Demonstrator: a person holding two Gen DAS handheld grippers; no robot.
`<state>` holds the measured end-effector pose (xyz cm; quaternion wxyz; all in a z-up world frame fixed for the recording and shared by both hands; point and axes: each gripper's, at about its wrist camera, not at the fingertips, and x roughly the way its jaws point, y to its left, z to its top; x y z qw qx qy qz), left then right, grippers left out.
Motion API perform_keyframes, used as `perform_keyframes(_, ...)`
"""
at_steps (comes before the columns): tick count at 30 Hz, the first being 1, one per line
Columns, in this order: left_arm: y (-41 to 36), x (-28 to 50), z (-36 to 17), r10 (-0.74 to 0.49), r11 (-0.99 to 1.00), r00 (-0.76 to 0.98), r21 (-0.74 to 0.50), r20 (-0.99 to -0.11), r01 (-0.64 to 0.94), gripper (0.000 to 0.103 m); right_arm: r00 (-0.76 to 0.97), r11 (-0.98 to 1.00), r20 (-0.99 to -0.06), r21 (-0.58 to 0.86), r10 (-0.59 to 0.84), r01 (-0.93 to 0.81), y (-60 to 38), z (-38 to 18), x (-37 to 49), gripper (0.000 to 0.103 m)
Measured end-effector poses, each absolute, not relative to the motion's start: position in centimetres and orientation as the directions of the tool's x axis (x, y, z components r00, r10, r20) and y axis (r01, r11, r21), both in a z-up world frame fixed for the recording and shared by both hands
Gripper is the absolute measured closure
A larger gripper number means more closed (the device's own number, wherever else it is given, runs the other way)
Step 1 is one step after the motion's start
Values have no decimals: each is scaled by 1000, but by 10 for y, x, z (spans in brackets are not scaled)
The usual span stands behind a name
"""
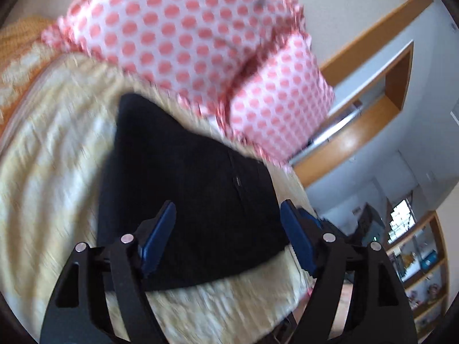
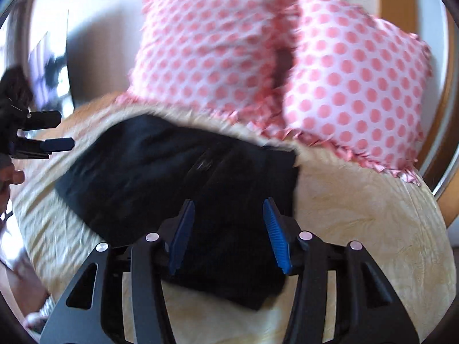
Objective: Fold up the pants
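The black pants (image 1: 186, 189) lie folded into a compact block on the cream bedspread (image 1: 57, 172), just in front of the pillows. My left gripper (image 1: 228, 215) is open and empty, hovering over the pants' near edge. In the right wrist view the pants (image 2: 178, 183) lie the same way, and my right gripper (image 2: 229, 215) is open and empty above their near part. The left gripper (image 2: 54, 137) also shows at the far left of that view, open, apart from the pants. Both views are motion-blurred.
Two pink polka-dot pillows (image 1: 186, 37) (image 2: 358, 86) lean against the wall behind the pants. An orange patterned blanket (image 1: 20, 57) lies at the left. Wooden shelves (image 1: 416, 258) and a wall niche (image 1: 358, 132) stand to the right of the bed.
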<state>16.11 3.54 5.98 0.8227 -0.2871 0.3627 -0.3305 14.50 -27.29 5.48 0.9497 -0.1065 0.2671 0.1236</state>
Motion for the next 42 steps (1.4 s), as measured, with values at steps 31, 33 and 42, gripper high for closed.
perform_keyframes(31,0,28,15,-177,982,820,-157,-545,108,6,848,991,-514,79,131,-105,-256,-13,38,16)
perform_keyframes(33,-4,30,12,-161,986,820,-126,-549,110,6,848,993,-515,62,122,-105,-251,-15,37,16)
perform_keyframes(42,-10,34,1,-100,995,816,-53,-570,85,2,858,996,-507,17,82,-85,-241,-19,35,11)
